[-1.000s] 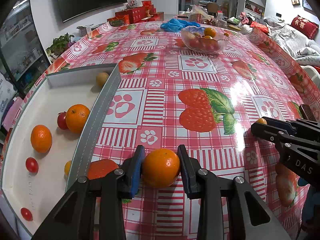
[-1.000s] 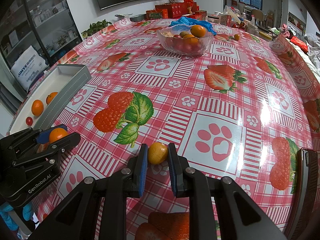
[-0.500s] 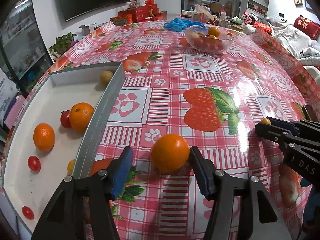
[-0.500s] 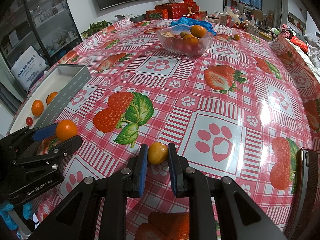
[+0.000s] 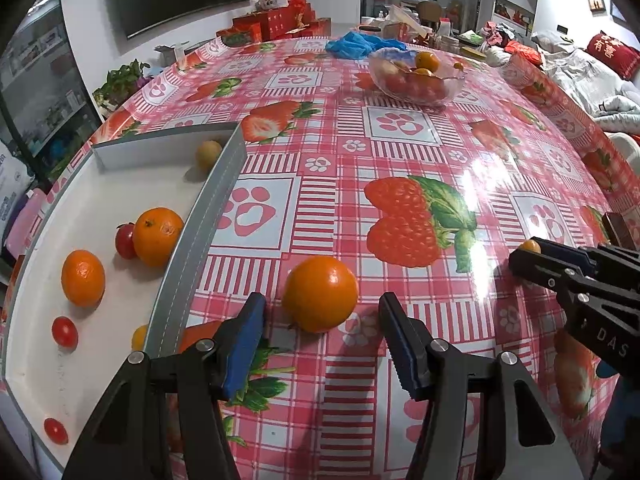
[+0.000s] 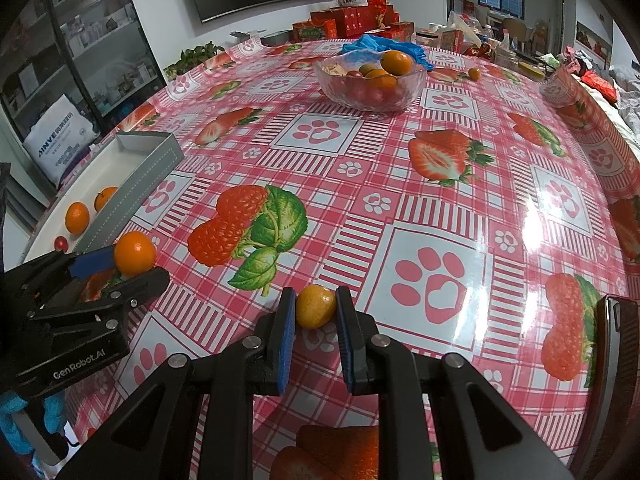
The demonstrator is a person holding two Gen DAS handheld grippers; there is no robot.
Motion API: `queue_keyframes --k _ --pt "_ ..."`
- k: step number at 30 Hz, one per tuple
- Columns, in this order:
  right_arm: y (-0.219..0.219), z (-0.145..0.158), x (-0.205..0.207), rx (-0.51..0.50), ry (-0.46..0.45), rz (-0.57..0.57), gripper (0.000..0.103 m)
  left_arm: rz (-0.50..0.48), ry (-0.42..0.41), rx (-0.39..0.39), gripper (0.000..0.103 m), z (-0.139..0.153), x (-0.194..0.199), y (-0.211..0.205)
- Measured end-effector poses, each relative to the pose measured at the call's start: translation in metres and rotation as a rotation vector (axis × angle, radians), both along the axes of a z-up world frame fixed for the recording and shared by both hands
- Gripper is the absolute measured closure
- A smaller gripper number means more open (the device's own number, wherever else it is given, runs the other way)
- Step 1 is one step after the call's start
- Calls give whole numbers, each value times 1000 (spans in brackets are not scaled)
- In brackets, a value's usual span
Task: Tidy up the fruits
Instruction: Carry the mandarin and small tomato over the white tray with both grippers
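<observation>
My left gripper (image 5: 322, 320) is open, its blue pads apart on either side of an orange (image 5: 320, 294) that rests on the tablecloth just ahead of the tips. The same orange shows in the right wrist view (image 6: 134, 253). My right gripper (image 6: 316, 312) is shut on a small yellow-orange kumquat (image 6: 315, 305) at the table surface; it shows in the left wrist view (image 5: 530, 245) too. A grey-walled white tray (image 5: 208, 216) at the left holds two oranges (image 5: 157, 236), cherry tomatoes (image 5: 64, 332) and small yellow fruits.
A glass bowl (image 6: 370, 80) of oranges and tomatoes stands at the far middle of the table, with a blue cloth (image 6: 384, 46) behind it. A lone small orange (image 6: 474, 73) lies to its right. Red boxes line the far edge. A dark object (image 6: 616, 364) sits at the right edge.
My left gripper has opened and let go of the orange, which now sits free on the cloth; the gripper has drawn back a little. The right gripper stays shut on the kumquat.
</observation>
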State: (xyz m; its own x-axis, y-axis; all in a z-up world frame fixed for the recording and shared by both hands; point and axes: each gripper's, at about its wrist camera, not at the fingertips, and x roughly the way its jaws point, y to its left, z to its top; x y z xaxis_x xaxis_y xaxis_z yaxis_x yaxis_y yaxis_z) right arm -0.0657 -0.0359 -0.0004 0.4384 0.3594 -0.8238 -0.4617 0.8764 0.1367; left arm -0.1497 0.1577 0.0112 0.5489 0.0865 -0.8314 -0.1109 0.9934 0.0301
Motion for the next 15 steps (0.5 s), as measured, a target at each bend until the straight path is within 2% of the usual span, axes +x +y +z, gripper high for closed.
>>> queue_keyframes --k 11,13,15 --pt "0 0 0 0 0 0 82 -6 -3 14 44 1 9 -4" --pt "0 0 0 -2 -1 1 82 -19 4 13 62 0 10 -6" --pt "0 0 1 -1 2 0 82 -30 5 -5 66 1 9 -6"
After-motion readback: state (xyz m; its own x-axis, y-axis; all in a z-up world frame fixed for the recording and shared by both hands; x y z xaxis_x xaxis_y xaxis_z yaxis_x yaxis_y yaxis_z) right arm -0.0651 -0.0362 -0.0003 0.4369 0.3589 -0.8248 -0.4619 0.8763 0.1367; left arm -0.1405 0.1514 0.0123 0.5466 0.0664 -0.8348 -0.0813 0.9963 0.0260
